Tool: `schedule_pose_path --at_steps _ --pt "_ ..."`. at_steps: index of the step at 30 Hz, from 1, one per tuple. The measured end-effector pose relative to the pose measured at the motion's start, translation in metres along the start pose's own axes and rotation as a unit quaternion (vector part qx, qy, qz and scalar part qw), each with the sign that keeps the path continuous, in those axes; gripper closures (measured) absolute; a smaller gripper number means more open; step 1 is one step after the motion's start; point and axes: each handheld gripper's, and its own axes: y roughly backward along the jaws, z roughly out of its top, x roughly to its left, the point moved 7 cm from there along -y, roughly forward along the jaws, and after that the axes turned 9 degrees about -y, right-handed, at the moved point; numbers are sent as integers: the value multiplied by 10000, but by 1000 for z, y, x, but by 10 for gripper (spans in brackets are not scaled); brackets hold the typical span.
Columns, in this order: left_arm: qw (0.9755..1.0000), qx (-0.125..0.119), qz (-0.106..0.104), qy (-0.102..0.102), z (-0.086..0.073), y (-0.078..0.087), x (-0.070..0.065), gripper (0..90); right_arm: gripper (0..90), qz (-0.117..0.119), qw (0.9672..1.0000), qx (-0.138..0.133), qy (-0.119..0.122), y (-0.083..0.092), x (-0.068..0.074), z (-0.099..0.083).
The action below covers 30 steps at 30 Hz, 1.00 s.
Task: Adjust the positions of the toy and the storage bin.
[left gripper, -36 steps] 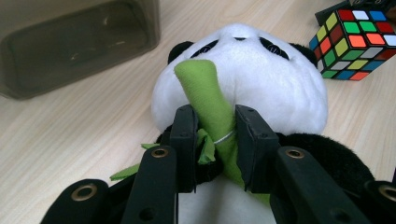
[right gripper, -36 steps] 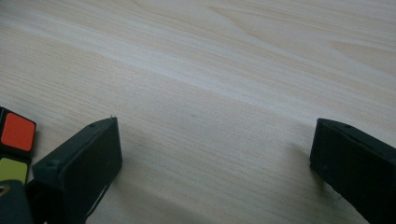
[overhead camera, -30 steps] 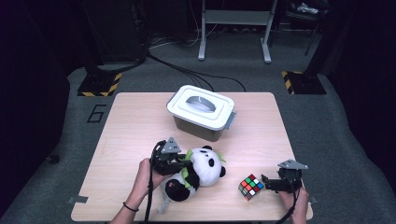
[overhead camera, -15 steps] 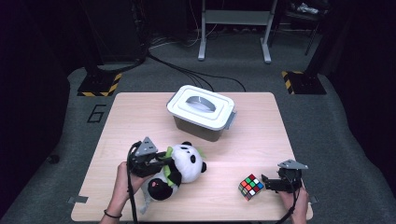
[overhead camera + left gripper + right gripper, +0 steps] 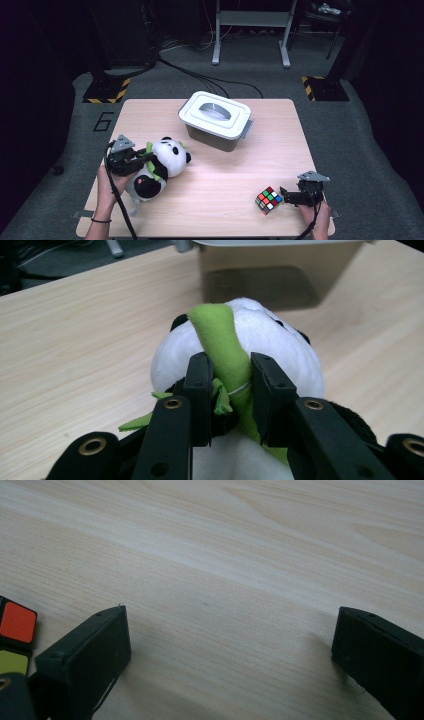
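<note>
A large dark numeral "6" (image 5: pixel 103 121) is marked on the grey floor (image 5: pixel 90 131) left of the table

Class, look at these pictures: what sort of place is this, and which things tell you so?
Probably a lab or recording studio: dark surroundings, floor cables, hazard-striped stand bases, and a lone wooden table.

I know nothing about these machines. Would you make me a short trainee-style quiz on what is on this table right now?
1. True or false: the left hand-held gripper is shut on the green stalk of the black-and-white plush panda.
2. What multicoloured toy lies beside the right hand-held gripper?
3. The grey plastic box with the white lid is: A open, B lidded, C tipped over.

Key
1. True.
2. A multicoloured puzzle cube; the open jaws are not holding it.
3. B.
</note>
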Motion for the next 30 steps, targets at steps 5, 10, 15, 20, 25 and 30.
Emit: schedule_pose_path --at_steps 5,10,15,20,25,30 --pt "9991 4 265 337 2 -7 28 715 14 1 10000 1 0 0 0 0" --pt "9971 10 433 624 6 -19 53 714 14 0 10000 2 -1 0 0 0" --pt "9947 39 677 777 13 -30 70 714 14 -2 10000 4 -10 0 0 0" --pt "9927 38 791 908 27 -39 84 714 14 -2 10000 1 -1 0 0 0" --pt "9883 31 973 1176 40 -49 97 713 14 0 10000 0 -1 0 0 0" --pt "9835 15 958 1535 43 -68 105 709 14 -1 10000 1 -3 0 0 0"
